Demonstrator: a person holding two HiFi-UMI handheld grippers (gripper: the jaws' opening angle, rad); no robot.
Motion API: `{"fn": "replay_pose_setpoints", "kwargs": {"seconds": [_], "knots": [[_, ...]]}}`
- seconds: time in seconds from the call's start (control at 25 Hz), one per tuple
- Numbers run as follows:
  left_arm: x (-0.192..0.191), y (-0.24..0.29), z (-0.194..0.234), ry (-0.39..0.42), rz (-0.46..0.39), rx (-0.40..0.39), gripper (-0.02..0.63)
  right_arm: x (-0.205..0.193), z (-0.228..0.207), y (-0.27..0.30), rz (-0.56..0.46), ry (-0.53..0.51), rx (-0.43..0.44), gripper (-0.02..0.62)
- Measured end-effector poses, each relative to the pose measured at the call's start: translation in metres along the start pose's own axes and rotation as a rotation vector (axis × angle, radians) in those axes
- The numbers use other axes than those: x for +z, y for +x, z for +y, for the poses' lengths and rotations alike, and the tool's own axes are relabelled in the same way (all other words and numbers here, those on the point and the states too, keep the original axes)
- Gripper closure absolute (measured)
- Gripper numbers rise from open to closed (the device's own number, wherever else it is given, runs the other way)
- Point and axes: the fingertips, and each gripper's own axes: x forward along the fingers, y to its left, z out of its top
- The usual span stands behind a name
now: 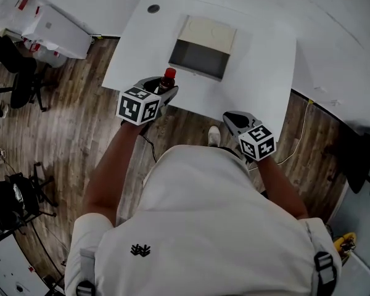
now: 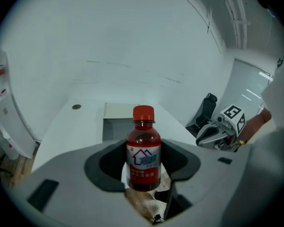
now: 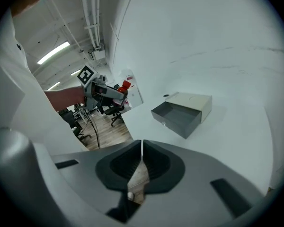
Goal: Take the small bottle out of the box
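- Your left gripper (image 1: 160, 90) has the small bottle (image 2: 143, 155). The jaws stand wide, and their pads press on the bottle's labelled body from both sides.
- The bottle's long axis is upright, with the red cap on top, crosswise to the jaws.
- The bottle is out of the box (image 1: 206, 32) and sits left of centre in the head view, at the table's near edge. In the left gripper view, wood floor shows under the bottle's base, so it looks to hang off or just past the edge.
- The box lies beyond the bottle, up and right in the head view. It is open toward you, and its dark inside looks empty.
- Only the left hand has the bottle, so any set-down is its job, probably a short move forward onto bare table (image 1: 265, 60).
- Your right gripper (image 1: 234, 121) is closed with its pads together and nothing between them. It is low and right of centre, near the table's edge and well apart from the bottle.
- The surface is a white, flat tabletop with a round grommet hole (image 1: 153, 8) in its upper left part.
- The room has a wood plank floor (image 1: 68, 134), office chairs (image 1: 15, 73) at the left, and white walls.
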Motion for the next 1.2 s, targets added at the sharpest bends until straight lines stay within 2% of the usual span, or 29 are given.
{"fn": "replay_pose_setpoints", "kwargs": {"seconds": [0.52,0.96,1.2], "knots": [[-0.061,-0.111,-0.02,-0.075,-0.162,-0.036,0.383,-0.004,0.088,0.015,-0.007,-0.029,-0.032,0.584],[-0.109,-0.174,-0.041,-0.069,-0.217,-0.076,0.383,-0.022,0.151,0.011,-0.016,-0.044,-0.069,0.584],[-0.125,-0.189,-0.057,-0.055,-0.226,-0.096,0.383,-0.029,0.17,0.006,-0.011,-0.053,-0.071,0.586]]}}
